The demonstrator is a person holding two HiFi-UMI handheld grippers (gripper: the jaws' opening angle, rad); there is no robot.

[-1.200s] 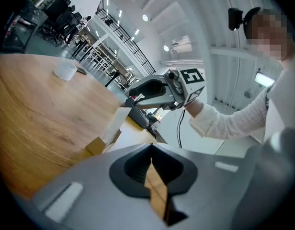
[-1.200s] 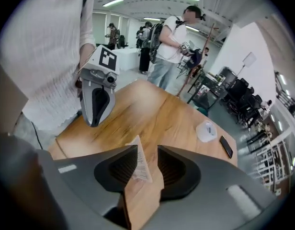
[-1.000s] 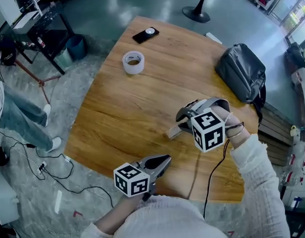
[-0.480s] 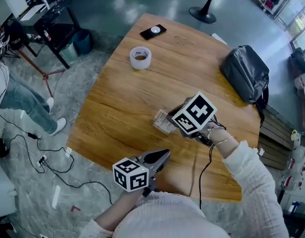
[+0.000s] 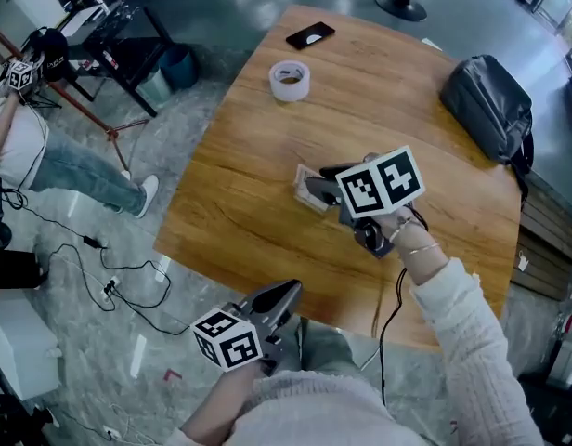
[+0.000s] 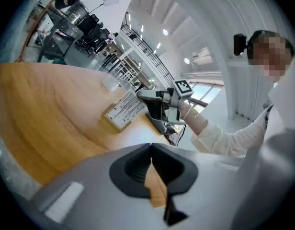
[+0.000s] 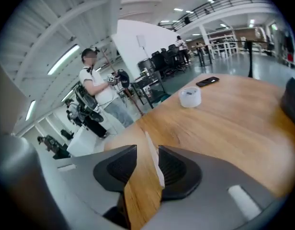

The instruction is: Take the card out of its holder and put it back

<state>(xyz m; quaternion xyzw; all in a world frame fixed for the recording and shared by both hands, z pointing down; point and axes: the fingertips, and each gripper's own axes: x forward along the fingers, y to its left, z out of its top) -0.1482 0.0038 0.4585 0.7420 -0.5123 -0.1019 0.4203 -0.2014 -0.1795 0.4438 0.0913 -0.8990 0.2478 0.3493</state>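
1. The right hand-held gripper (image 7: 147,151) is opening its jaws. The card (image 7: 153,159) stands edge-on in the gap, close by the right pad and clear of the left, so nothing grips it.
2. In the head view the card lies as a pale printed slab on the desk (image 5: 240,212), right at that gripper's tips. I cannot tell card from holder in any view.
3. The left hand-held gripper (image 6: 151,150) is closed and empty. It hangs at the desk's near edge, well apart from the card.
4. The step looks like a release or a fresh bite on the card's end, with the task probably at an early stage.
5. To do it well:
   - Centre the thin edge between the pads before closing, so it is not bent against one jaw.
   - Bite only the free end, squarely.
   - Bring the idle left hand-held gripper up to pin the holder, which would likely slide on the smooth wood otherwise.
   - Draw the card along the holder's length, not upward.
6. Changes from a second ago:
   - The right hand-held gripper lay across the card from the right, with the wrist curled. It now points along the desk at the card's end, and a different face of its cube is uppermost.
   - The card has gone from beside the gripper to between its jaws.
   - The head view has swung, so the tape (image 5: 291,80) and bag (image 5: 487,100) sit higher in it. The left hand-held gripper sits lower and is closed in both frames.
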